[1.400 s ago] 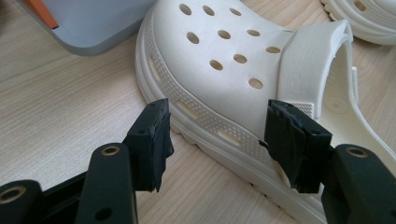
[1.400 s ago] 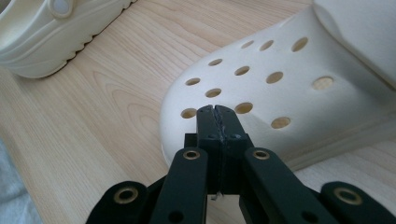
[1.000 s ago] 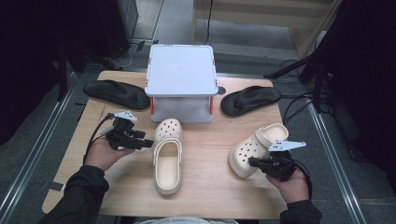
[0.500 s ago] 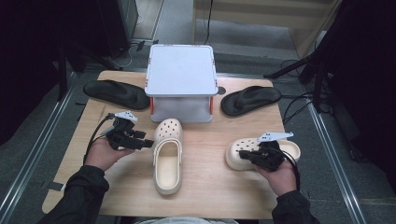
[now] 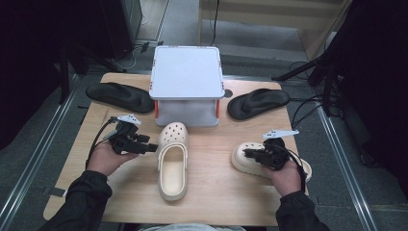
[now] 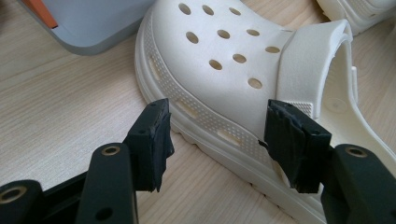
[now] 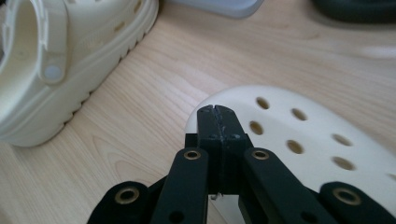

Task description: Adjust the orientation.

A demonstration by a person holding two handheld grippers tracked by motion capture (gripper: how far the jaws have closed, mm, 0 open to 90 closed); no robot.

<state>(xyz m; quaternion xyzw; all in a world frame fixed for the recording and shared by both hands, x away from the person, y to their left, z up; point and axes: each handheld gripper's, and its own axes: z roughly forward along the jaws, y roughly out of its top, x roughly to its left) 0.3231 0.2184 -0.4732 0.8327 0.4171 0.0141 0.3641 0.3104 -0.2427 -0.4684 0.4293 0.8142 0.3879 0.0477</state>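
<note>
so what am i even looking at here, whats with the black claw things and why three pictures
A person sits at a wooden table and holds a hand tool with two black jaws in each hand. The wide picture comes from a camera above the table. The two close pictures come from small cameras that ride on the tools and look along their jaws.

The left gripper is open, its jaws either side of the edge of a cream clog in the middle; it is not gripping. The right gripper is shut with nothing in it, above the toe of the second clog.

Also on the table: a grey two-level stand at the back and a black sandal on each side of it, left and right.
</note>
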